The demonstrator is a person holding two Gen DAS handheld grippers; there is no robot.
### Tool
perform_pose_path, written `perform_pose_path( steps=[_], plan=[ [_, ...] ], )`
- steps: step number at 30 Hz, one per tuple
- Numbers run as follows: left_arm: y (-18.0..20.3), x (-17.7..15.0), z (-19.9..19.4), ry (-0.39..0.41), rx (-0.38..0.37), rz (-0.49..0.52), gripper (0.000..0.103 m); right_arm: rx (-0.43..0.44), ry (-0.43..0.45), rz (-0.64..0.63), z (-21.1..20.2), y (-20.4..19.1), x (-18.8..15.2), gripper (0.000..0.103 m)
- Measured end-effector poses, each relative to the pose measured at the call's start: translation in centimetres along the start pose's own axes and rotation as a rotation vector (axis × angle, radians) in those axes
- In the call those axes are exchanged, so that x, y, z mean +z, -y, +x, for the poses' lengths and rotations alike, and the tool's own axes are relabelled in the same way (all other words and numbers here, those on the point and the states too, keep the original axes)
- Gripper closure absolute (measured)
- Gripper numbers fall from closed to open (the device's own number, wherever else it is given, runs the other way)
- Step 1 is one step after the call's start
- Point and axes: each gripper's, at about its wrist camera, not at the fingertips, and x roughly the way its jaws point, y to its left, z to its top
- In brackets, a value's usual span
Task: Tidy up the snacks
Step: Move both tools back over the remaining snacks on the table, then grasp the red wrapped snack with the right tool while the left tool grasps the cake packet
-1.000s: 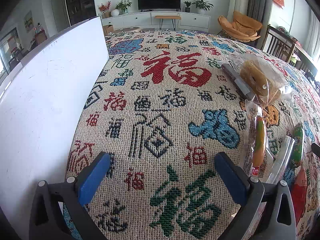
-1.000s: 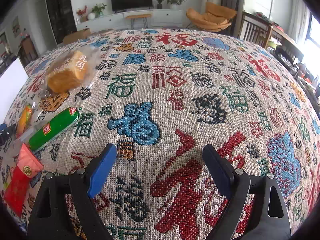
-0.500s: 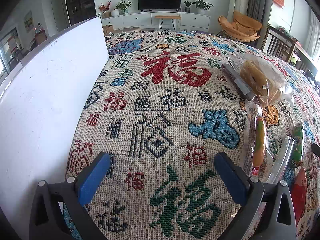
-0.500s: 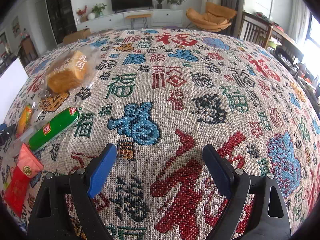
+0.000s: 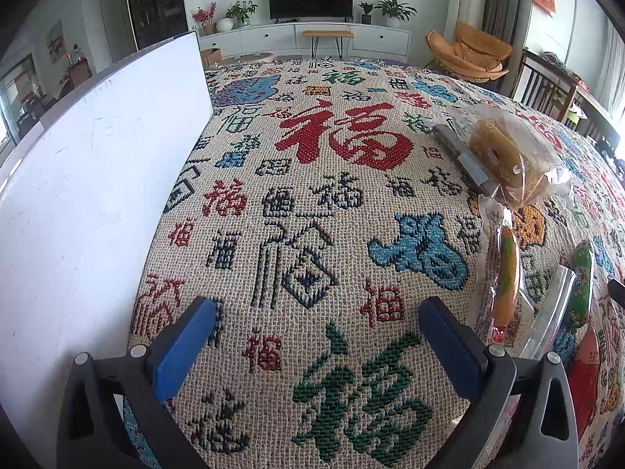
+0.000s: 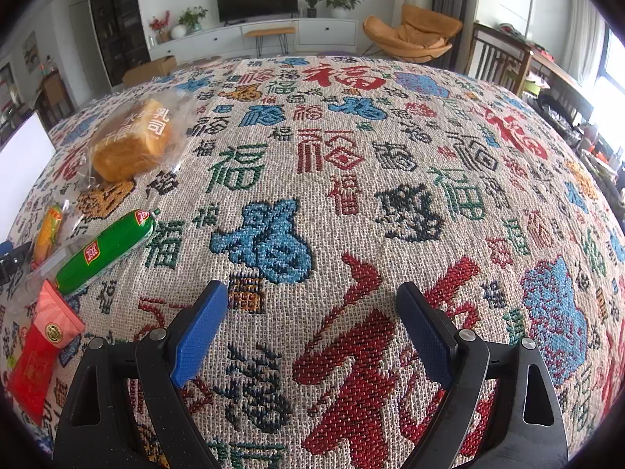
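Snacks lie on a woven cloth covered in characters. A bagged bread loaf [image 5: 508, 152] [image 6: 133, 138] sits farthest away, with a dark grey bar [image 5: 463, 160] beside it. Nearer are a clear-wrapped orange snack stick [image 5: 506, 277] [image 6: 47, 230], a green sausage [image 6: 105, 252] [image 5: 582, 281] and a red packet [image 6: 39, 351] [image 5: 586, 371]. My left gripper [image 5: 316, 344] is open above bare cloth, left of the snacks. Also open, my right gripper [image 6: 312, 328] hovers over bare cloth to their right. Nothing is between either pair of fingers.
A tall white box wall [image 5: 90, 195] [image 6: 23, 156] stands along the left side of the cloth. Behind the table are a TV cabinet [image 5: 308, 35], an orange chair [image 6: 414, 35] and dark wooden chairs [image 6: 504, 58].
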Motion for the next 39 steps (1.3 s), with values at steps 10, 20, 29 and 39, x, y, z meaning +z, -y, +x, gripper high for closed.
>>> perform_pose_path(
  steps=[10,20,29,39],
  plan=[
    [0.0,0.1,0.1,0.000,-0.003,-0.003,0.000,-0.001,0.000,0.000,0.0,0.0,0.0,0.013],
    [-1.0,-2.0,-4.8,0.003,-0.129,-0.124,0.001,-0.002,0.000,0.000,0.0,0.0,0.0,0.013],
    [-0.2,-9.6,-11.6,0.127,-0.138,-0.125,0.000,-0.002,0.000,0.000,0.0,0.0,0.0,0.013],
    [-0.7,-12.6,-9.9,0.084,-0.166,-0.102,0.000,-0.006,-0.001,-0.001,0.0,0.0,0.0,0.013]
  ],
)
